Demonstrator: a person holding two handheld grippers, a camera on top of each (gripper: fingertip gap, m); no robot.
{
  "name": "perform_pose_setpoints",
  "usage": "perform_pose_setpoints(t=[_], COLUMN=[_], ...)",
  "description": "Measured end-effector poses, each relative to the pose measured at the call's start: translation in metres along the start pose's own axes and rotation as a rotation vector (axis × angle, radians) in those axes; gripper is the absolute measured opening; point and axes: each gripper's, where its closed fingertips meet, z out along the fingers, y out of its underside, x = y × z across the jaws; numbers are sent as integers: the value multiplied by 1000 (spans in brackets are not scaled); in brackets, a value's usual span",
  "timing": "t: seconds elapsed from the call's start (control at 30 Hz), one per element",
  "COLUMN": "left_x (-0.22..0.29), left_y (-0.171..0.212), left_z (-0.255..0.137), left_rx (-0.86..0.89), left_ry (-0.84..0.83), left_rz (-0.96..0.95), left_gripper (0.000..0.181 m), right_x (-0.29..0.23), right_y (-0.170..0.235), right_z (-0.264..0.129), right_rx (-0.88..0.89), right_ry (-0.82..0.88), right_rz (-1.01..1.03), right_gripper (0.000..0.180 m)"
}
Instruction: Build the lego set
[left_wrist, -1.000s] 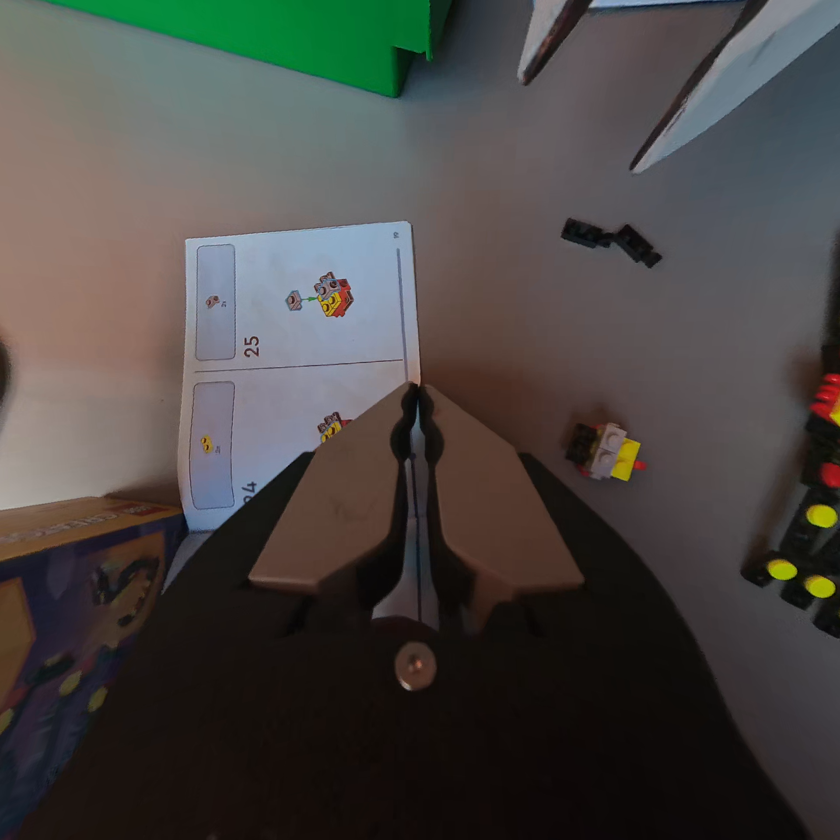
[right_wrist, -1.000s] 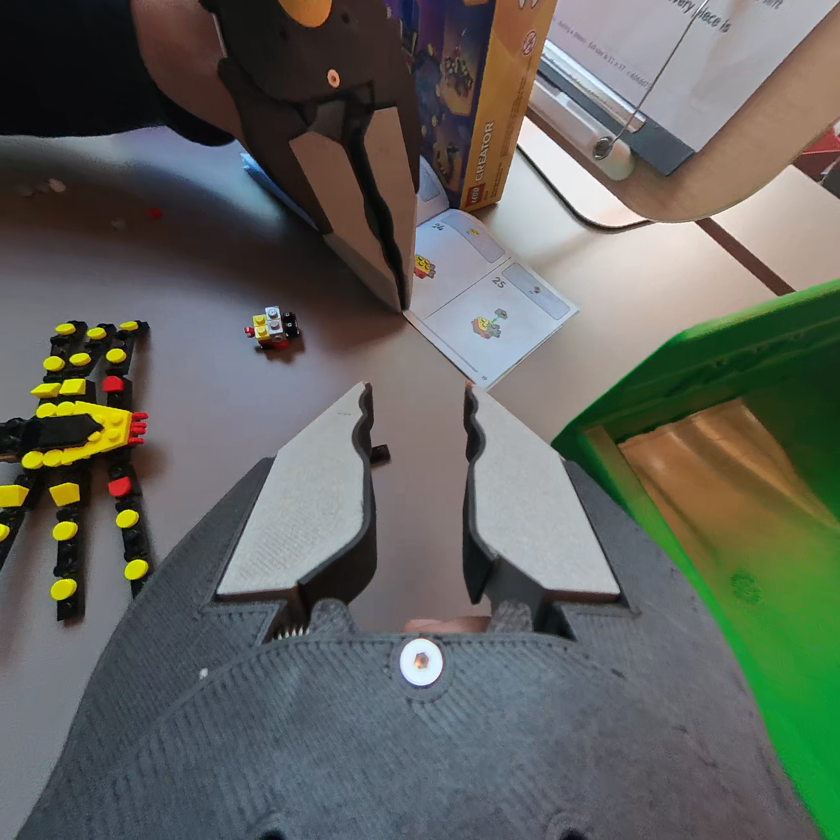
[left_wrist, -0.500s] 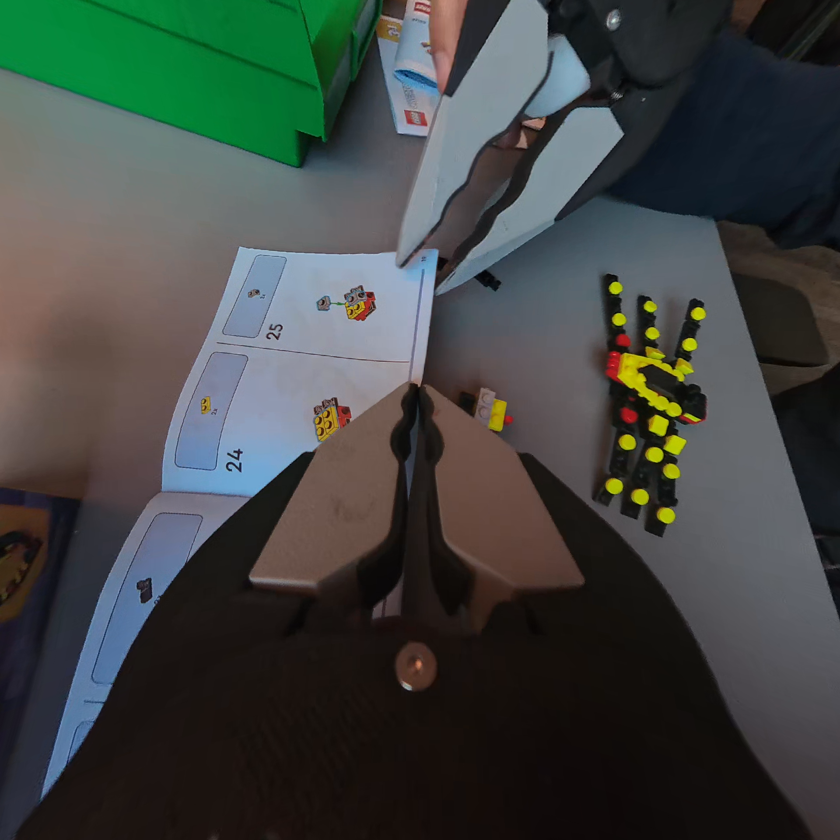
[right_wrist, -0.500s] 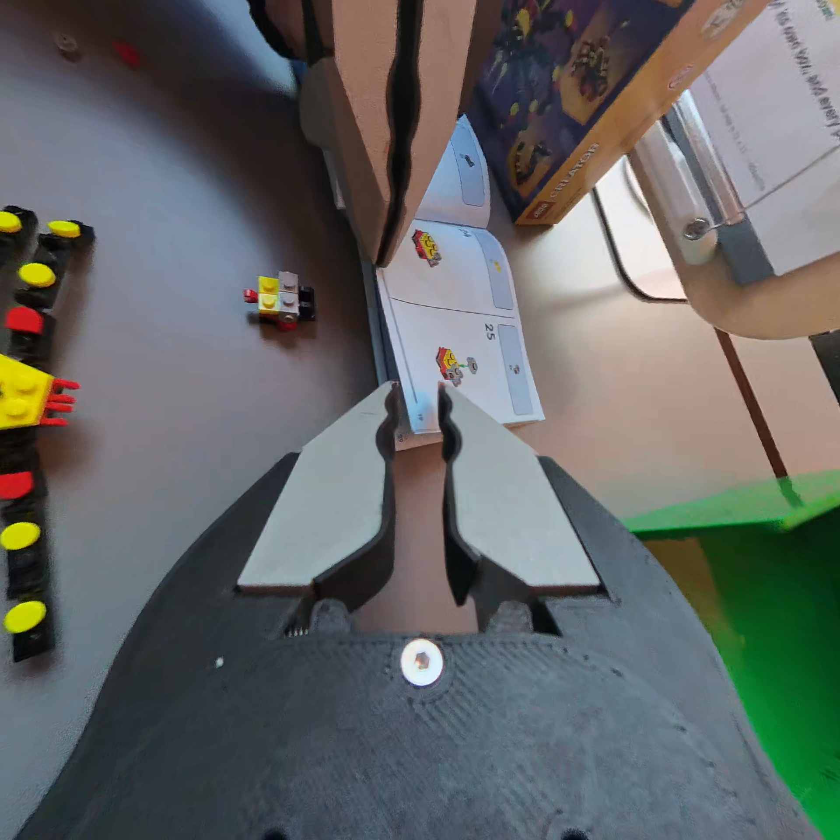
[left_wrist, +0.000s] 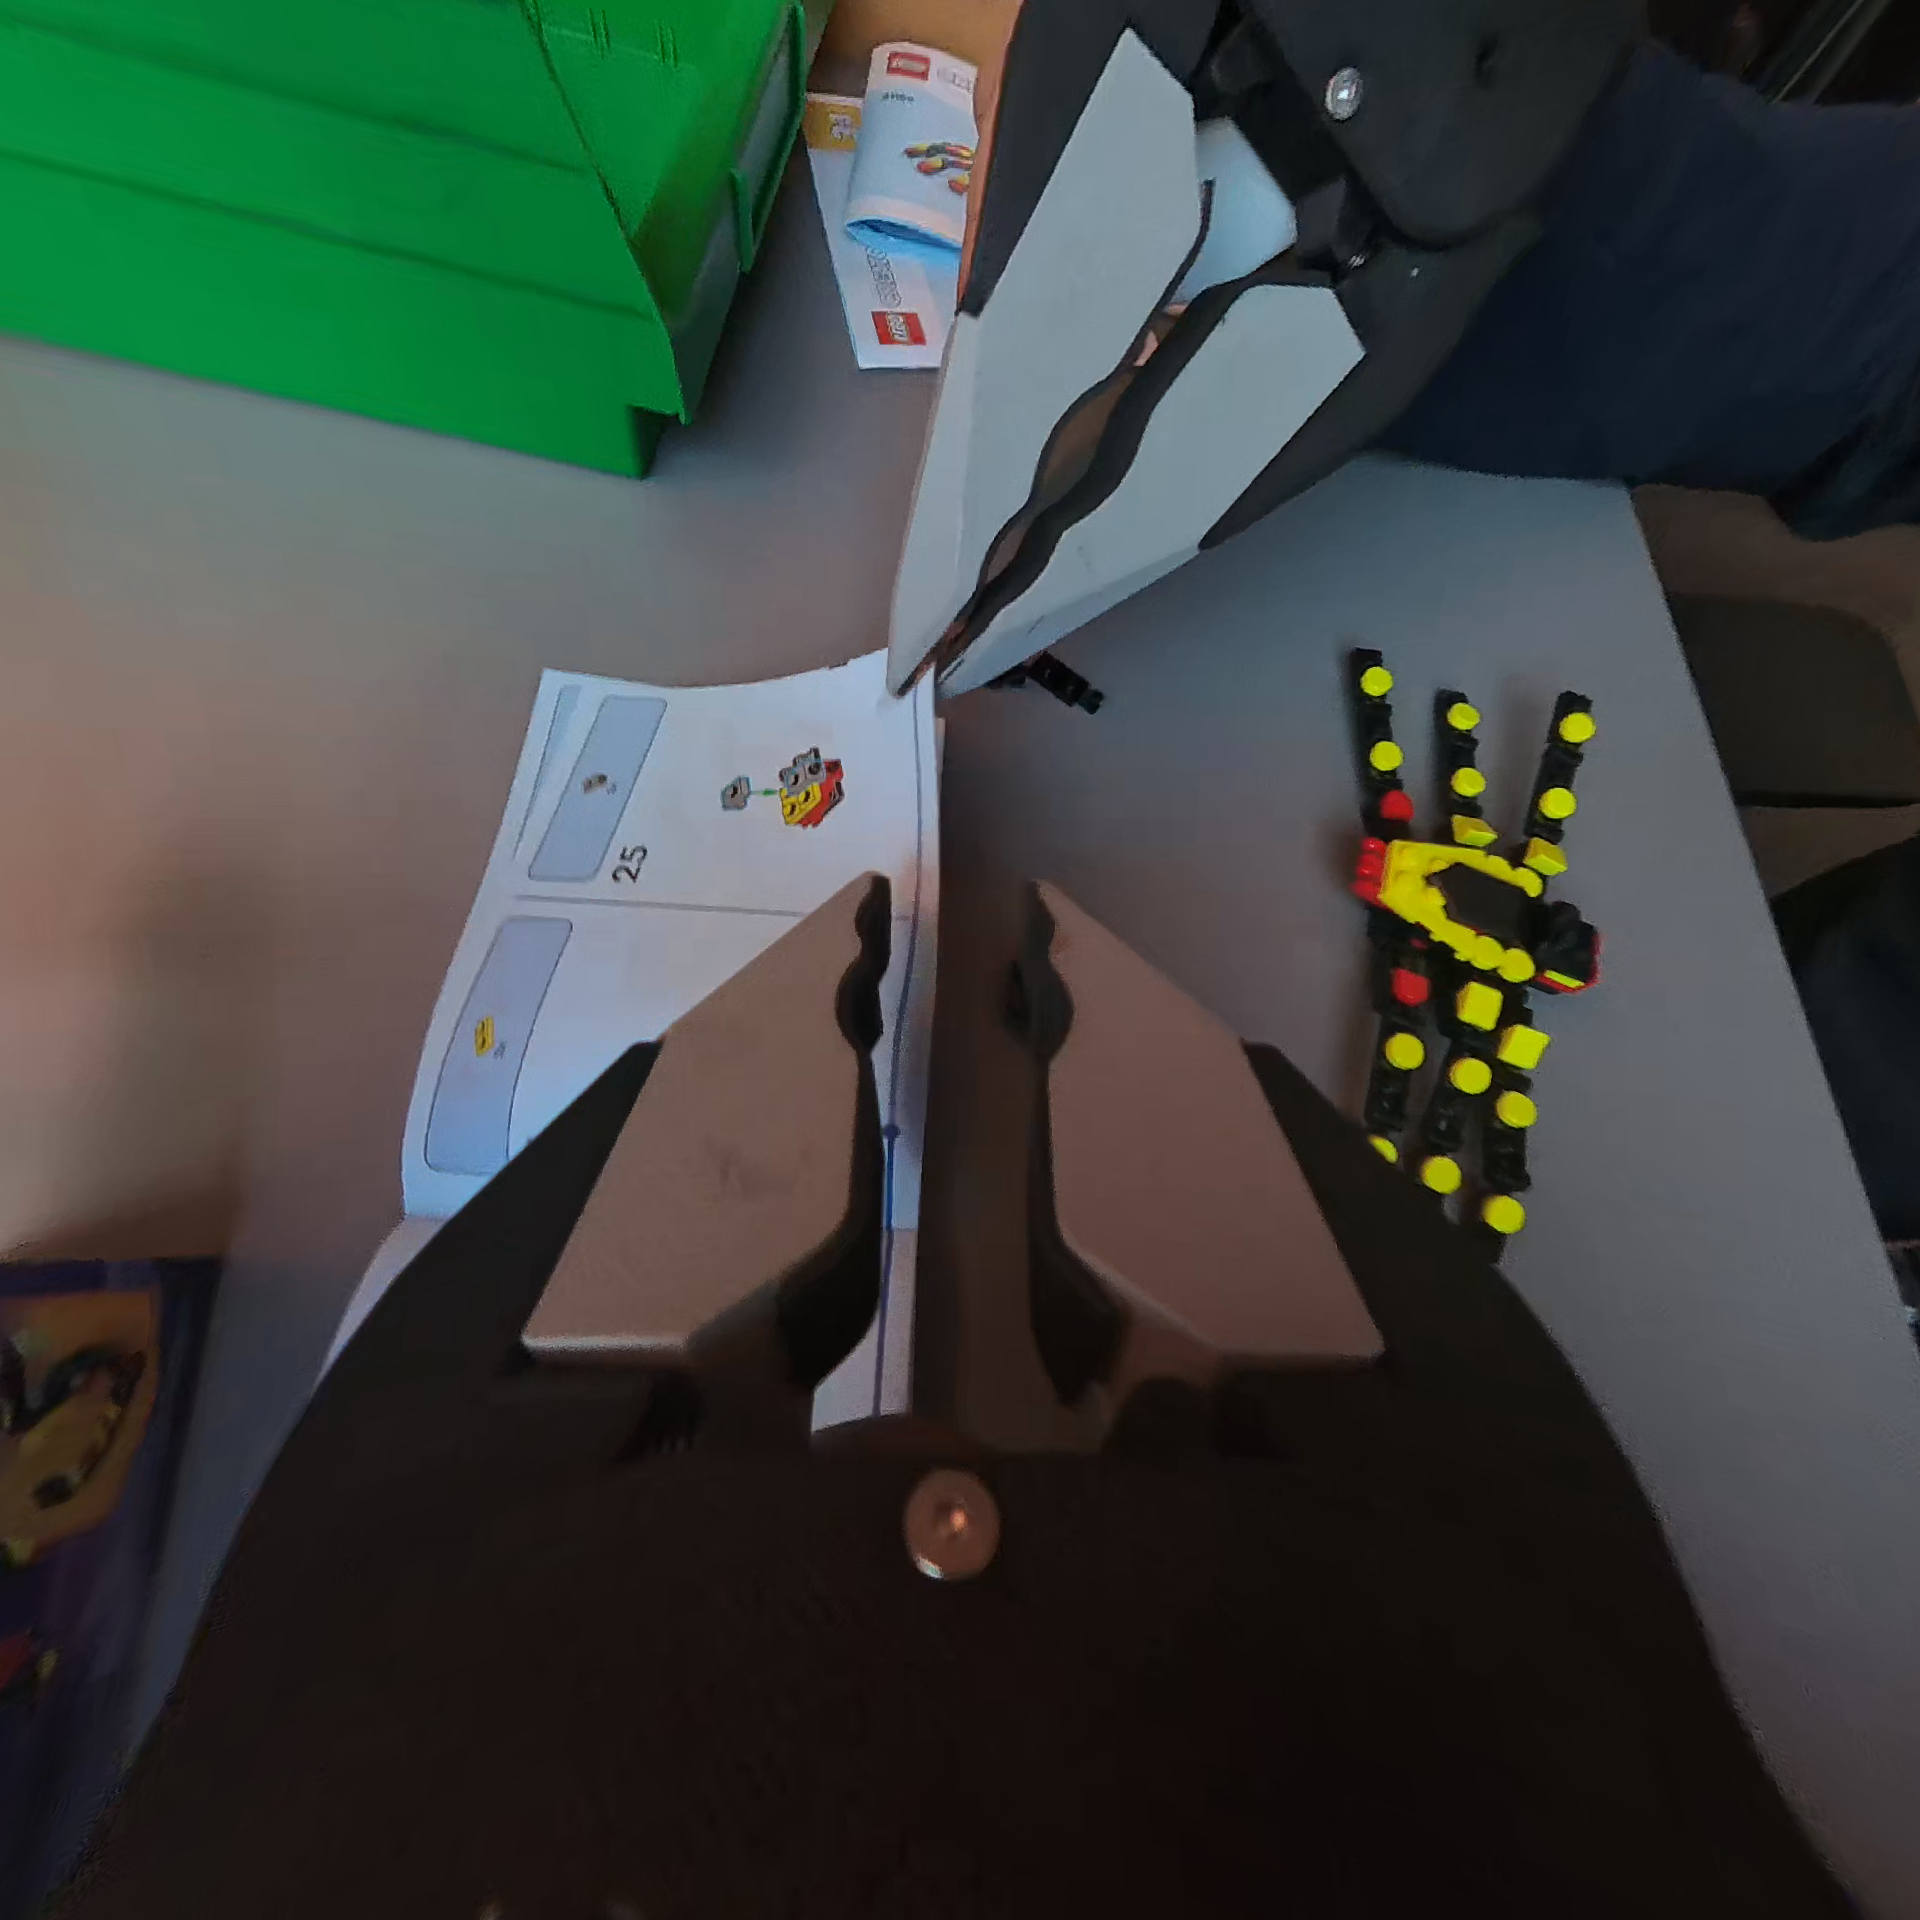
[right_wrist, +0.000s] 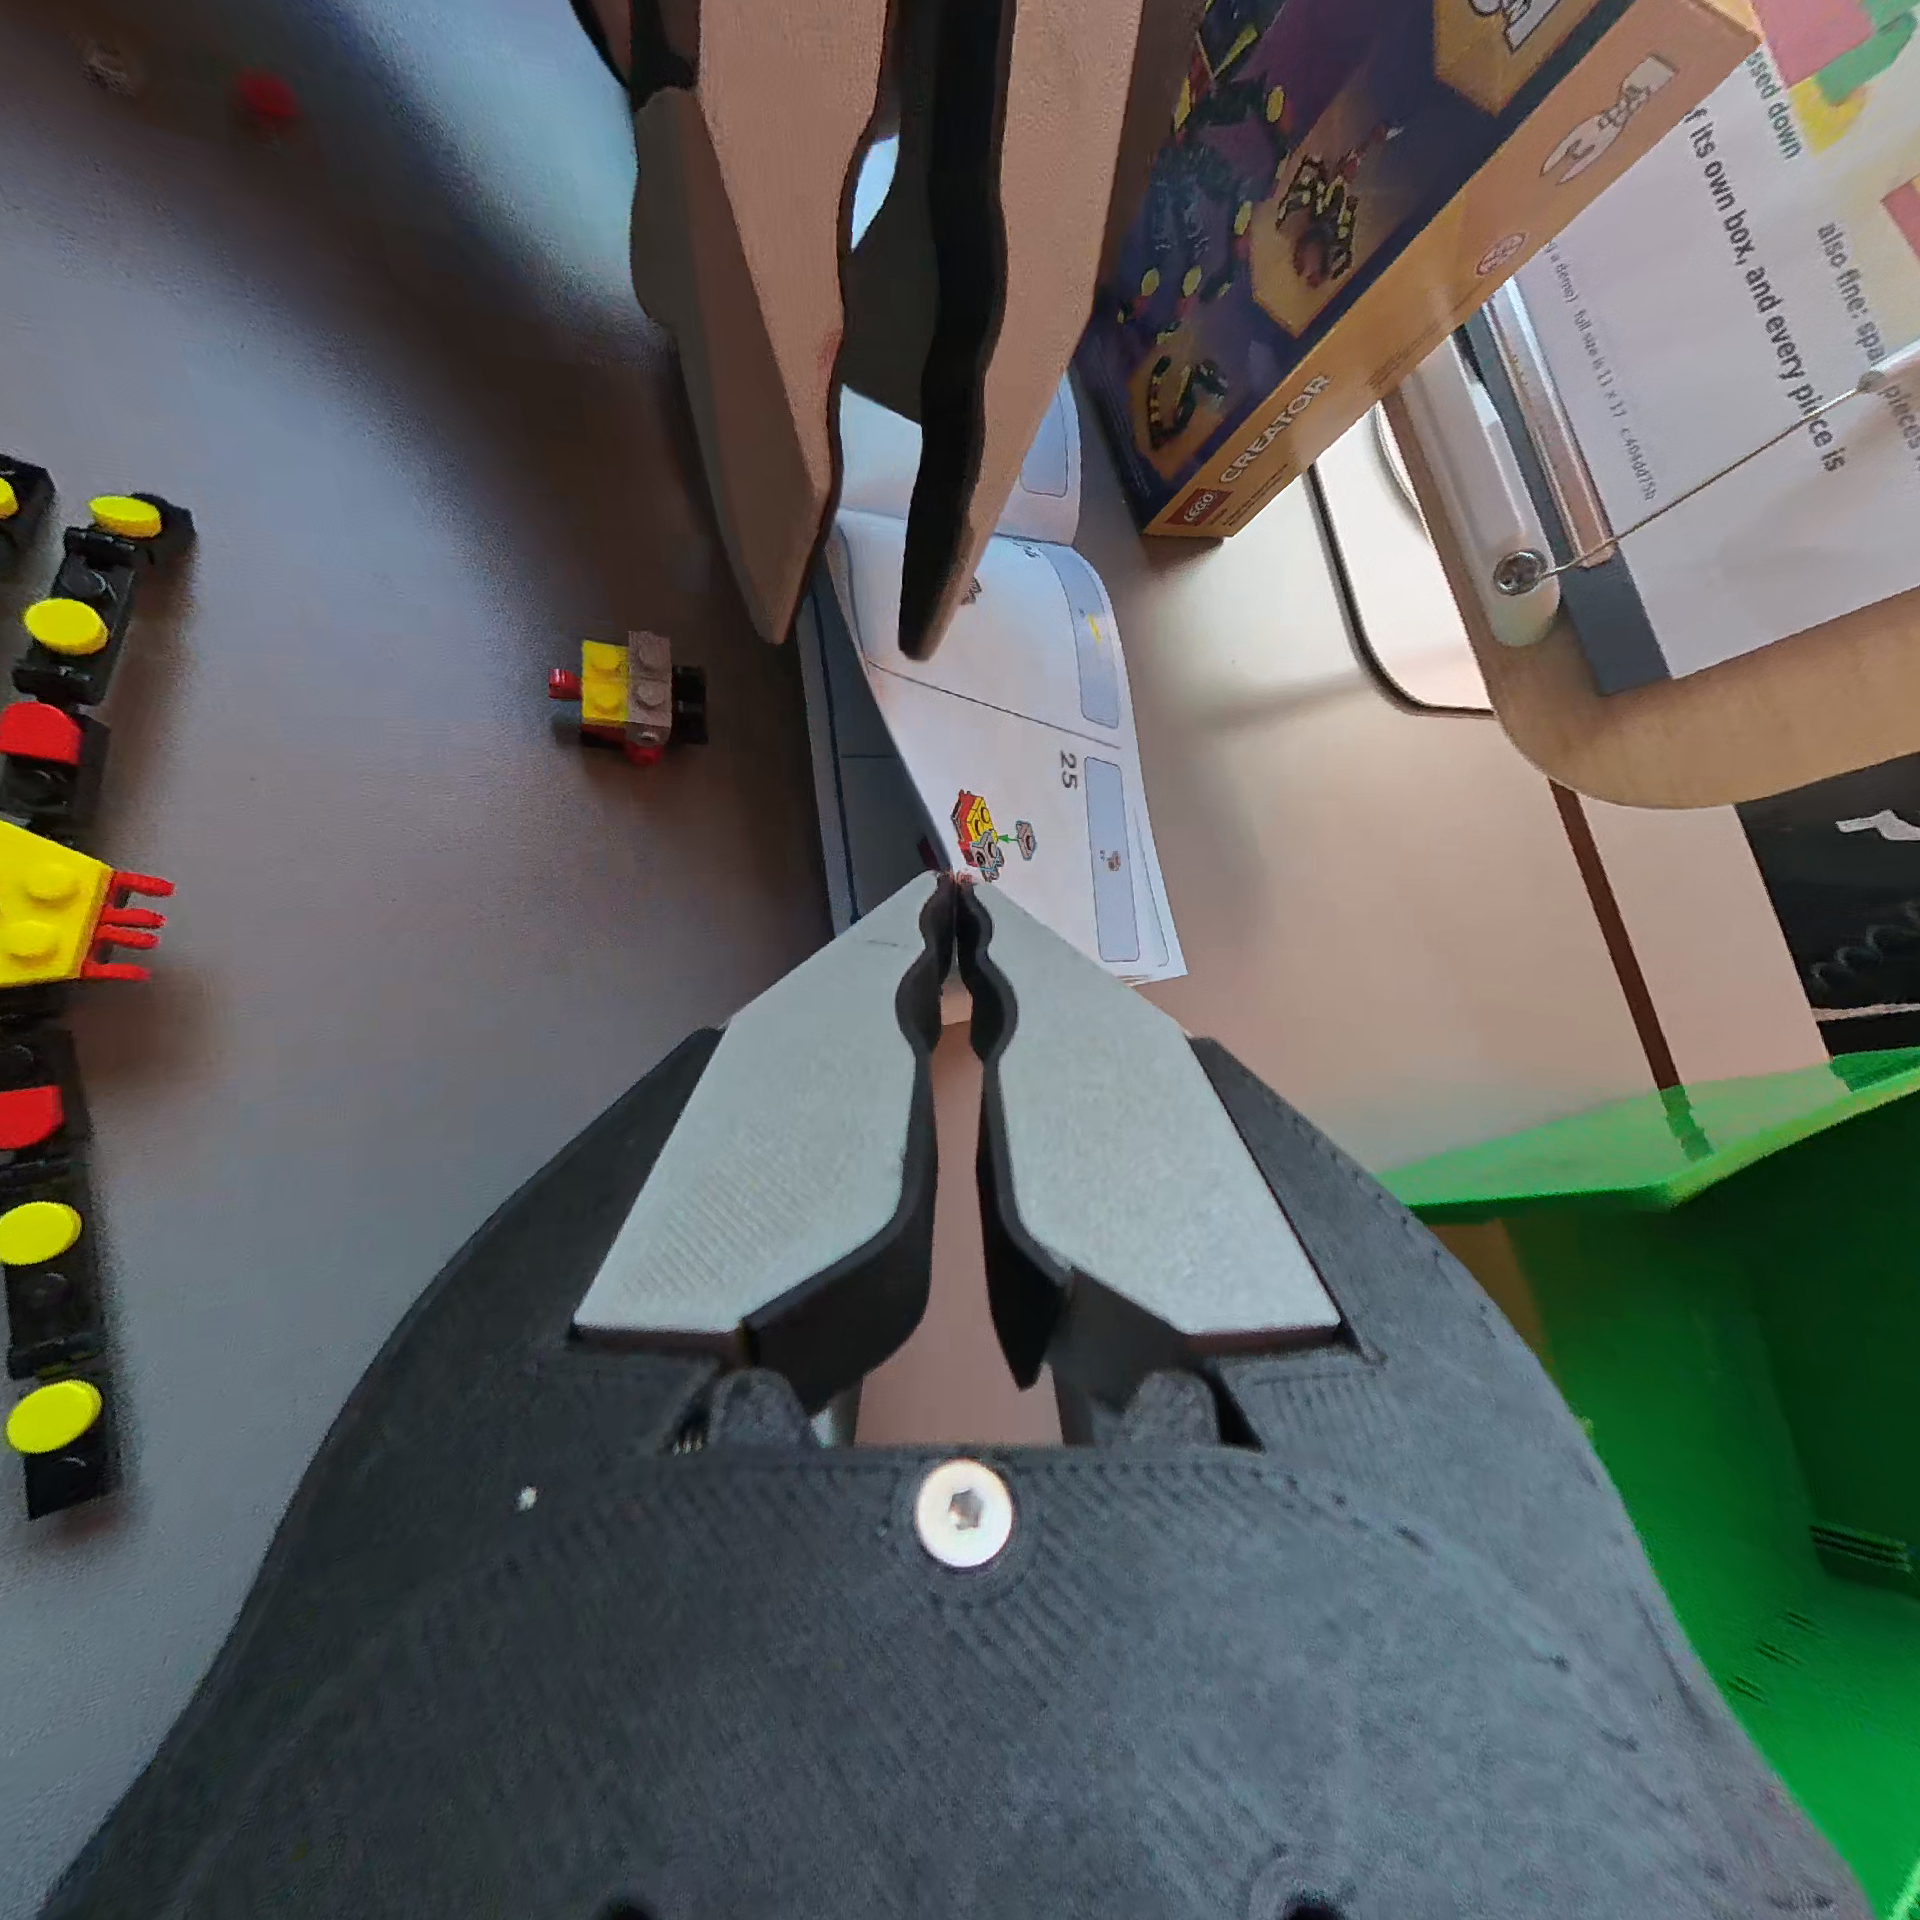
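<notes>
Since the earlier frames, right gripper (right_wrist: 954, 896) has narrowed from a clear gap to tips pinched on the corner of the instruction booklet page (left_wrist: 727, 831), which now curls up off the table (left_wrist: 260, 623); left gripper (left_wrist: 951, 899), formerly pressed together, now stands slightly apart above the page's edge, holding nothing. Green bin (right_wrist: 1714, 1351) lies at the right gripper's side; its contents cannot be made out. Set box (right_wrist: 1299, 260) stands beyond the booklet. Small yellow-grey-black sub-assembly (right_wrist: 634, 694) rests on the table just beside the booklet; larger black, yellow and red build (left_wrist: 1465, 956) lies well apart from it; a second leaflet (left_wrist: 904, 218) lies near the bin.
</notes>
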Motion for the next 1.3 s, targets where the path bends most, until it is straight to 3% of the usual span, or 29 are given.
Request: perform_pose_setpoints(t=[0.33,0.37,0.4,0.67,0.77,0.97,1.1,1.17,1.3], left_x=[-4,-4,-5,0,1,4,6,6,6], left_y=[-11,-12,-13,-31,-33,-30,-30,-30,-30], left_z=[15,15,14,-4,-12,-15,-13,-13,-13], left_rx=[-51,-37,-13,261,314,323,319,325,326], left_ry=[-69,-69,-69,25,32,42,50,60,65], left_rz=[84,70,58,-57,-89,-98,-96,-101,-107], left_gripper=[0,0,0,0,0,0,0,0,0], right_x=[-3,-1,1,23,14,1,0,-2,15], right_y=[-10,-9,-6,-16,-43,-50,-47,-48,-43], right_z=[-4,-5,-7,-39,-58,-40,-29,-27,-32], right_rx=[47,50,51,328,490,406,345,332,319], right_ry=[5,-2,-13,-152,-220,-119,-51,-36,65], right_rz=[42,84,138,636,563,363,287,249,261], right_gripper=[0,2,19,32,12,25,19,7,22])
